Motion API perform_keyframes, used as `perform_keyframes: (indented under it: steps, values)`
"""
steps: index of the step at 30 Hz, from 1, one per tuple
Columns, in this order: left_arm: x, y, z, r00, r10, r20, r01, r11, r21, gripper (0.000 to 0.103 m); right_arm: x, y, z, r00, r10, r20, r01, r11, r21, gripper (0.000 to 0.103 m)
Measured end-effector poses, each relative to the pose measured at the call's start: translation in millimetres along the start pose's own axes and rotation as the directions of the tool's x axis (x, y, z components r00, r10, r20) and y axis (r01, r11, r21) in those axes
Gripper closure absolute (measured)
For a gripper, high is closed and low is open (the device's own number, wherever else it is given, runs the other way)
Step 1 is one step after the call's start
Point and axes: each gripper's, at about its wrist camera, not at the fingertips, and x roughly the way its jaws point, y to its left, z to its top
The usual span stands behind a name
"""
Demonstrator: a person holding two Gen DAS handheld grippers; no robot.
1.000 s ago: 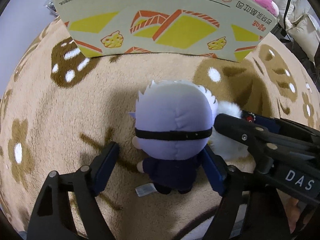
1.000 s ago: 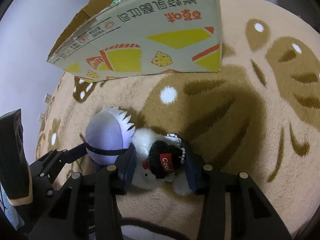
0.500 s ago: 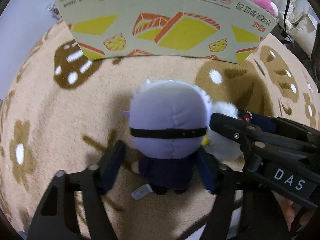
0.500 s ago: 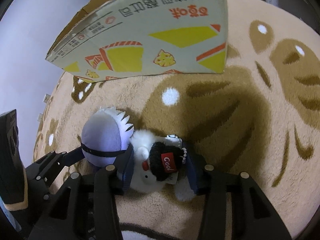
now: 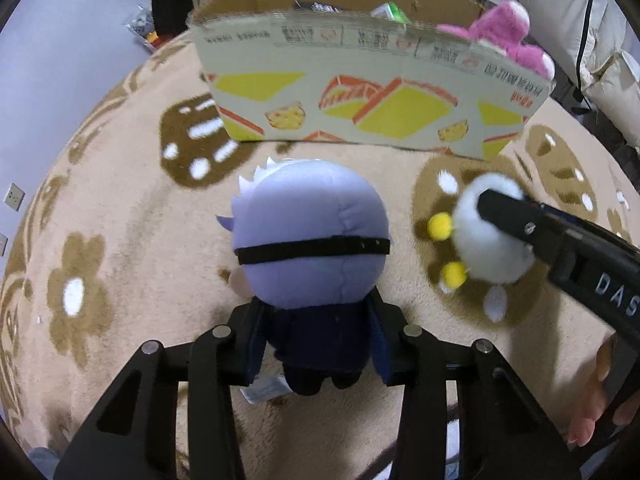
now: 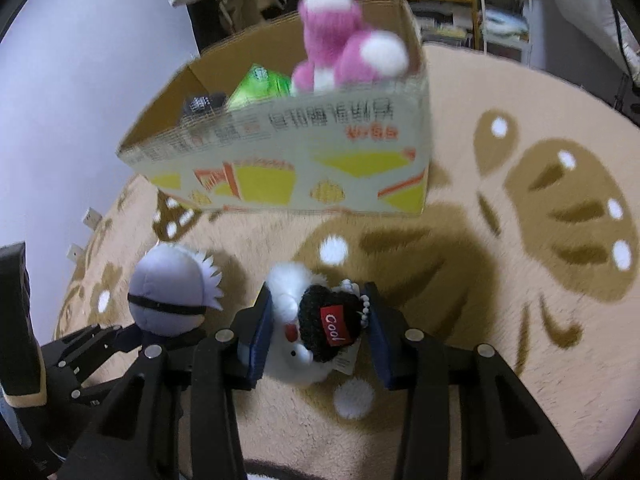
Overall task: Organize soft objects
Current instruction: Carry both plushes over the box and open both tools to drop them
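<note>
- Beige carpet (image 5: 132, 240) with brown flower and paw patterns covers the floor; an open cardboard box (image 5: 360, 92) stands on it ahead of both tools, with a pink plush (image 6: 344, 48) propped at its right corner and a green pack (image 6: 260, 88) inside.
- Your left gripper (image 5: 316, 344) is clamped on the dark body of the lilac-haired doll (image 5: 312, 240), below its large head.
- Your right gripper (image 6: 320, 332) has its blue pads pressed on the white plush (image 6: 296, 336) with the black "Cool" hat; the jaws are closing slightly.
- Risk: the doll's head is far bulkier than the gripped body. A fast swing is likely to tip it forward and let the soft body slip out.
- Risk: the white plush compresses under the pads. Its dangling tail and yellow feet may catch the near wall of the box, which could drag it free.
- Risk: both tools travel close together. Converging on the same opening invites a collision; stagger the drops.
- Risk: the pink plush leans on the rim. Knocking it could send it over the edge onto the carpet.
</note>
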Motion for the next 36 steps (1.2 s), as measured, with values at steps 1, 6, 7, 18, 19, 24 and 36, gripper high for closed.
perform_keyframes:
  steps: [1,6,7,18,19,24,36]
  values:
    - [-4,1,0,1.000,0.016,0.008,-0.016,1.000,-0.001,0.062,-4,1,1,1.000,-0.001,0.014,0.001,1.000,-0.004,0.058]
    - [-30,13,2,0.997,0.029,0.072,-0.025,0.999,-0.046,0.062,-35,12,4,0.993,-0.003,0.114,0.007,0.999,-0.041,0.058]
    - [-37,14,2,0.995,0.041,0.096,-0.036,0.998,-0.049,0.062,-42,13,5,0.991,-0.001,0.137,0.008,0.999,-0.046,0.058]
    - [-113,27,24,0.939,0.068,0.337,-0.050,0.997,-0.062,0.064,-113,36,29,0.924,0.045,0.379,-0.010,0.996,-0.094,0.058]
    - [-116,27,28,0.933,0.072,0.352,-0.055,0.997,-0.058,0.064,-118,38,31,0.917,0.049,0.396,-0.013,0.996,-0.092,0.058]
    - [-137,22,44,0.893,0.084,0.443,-0.084,0.996,-0.020,0.064,-133,40,45,0.885,0.063,0.462,-0.017,0.995,-0.102,0.058]
    - [-134,17,95,0.869,0.082,0.488,-0.104,0.994,0.019,0.064,-135,43,78,0.855,0.065,0.514,0.009,0.990,-0.140,0.058]
